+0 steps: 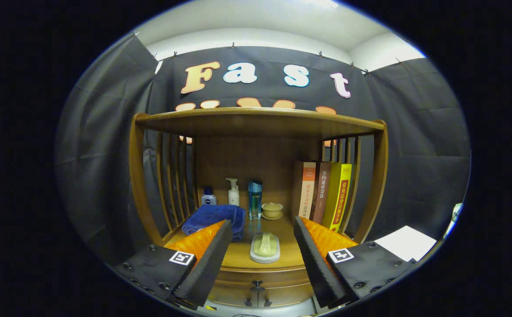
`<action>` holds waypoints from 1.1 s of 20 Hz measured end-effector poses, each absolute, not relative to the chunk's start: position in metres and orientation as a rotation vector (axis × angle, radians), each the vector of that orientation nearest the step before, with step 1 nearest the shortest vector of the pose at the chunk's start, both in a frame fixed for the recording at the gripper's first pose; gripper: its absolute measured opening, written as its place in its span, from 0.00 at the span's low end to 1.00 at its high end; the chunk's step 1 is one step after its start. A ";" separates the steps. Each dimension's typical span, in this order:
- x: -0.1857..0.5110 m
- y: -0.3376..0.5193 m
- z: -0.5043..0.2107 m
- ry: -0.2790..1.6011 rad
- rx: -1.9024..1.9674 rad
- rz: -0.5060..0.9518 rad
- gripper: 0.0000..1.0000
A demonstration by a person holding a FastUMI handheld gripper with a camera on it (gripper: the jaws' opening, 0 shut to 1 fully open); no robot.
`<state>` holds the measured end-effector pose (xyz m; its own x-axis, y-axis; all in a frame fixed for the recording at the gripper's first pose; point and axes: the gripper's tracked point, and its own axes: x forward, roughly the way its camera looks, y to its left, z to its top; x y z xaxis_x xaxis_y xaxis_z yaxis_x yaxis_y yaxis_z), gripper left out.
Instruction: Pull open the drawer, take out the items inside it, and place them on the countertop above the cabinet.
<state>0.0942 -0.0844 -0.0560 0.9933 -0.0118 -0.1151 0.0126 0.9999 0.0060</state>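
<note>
Riding on the handheld tool (262, 231), the single fisheye camera looks straight ahead along its two fingers, which spread apart at the bottom of the view and touch nothing. It faces the front of a wooden cabinet (140, 176) from close by, about level with the bench (238, 255) and slightly above the drawer (258, 296). The wide lens also takes in the shelf top (260, 118), the slatted sides, the booth's dark cloth wall and a strip of white ceiling beyond.

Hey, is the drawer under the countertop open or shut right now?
Shut: the drawer front with its small knob sits flush under the countertop edge. The tongs are open, holding nothing.
</note>
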 end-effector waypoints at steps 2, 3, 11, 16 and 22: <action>0.091 -0.085 -0.054 0.112 0.007 -0.011 0.95; 0.090 -0.086 -0.055 0.111 0.017 -0.012 0.95; 0.088 -0.086 -0.052 0.103 0.035 -0.002 0.95; 0.087 -0.079 -0.054 0.103 0.039 0.009 0.95; 0.091 -0.071 -0.055 0.108 0.040 0.019 0.95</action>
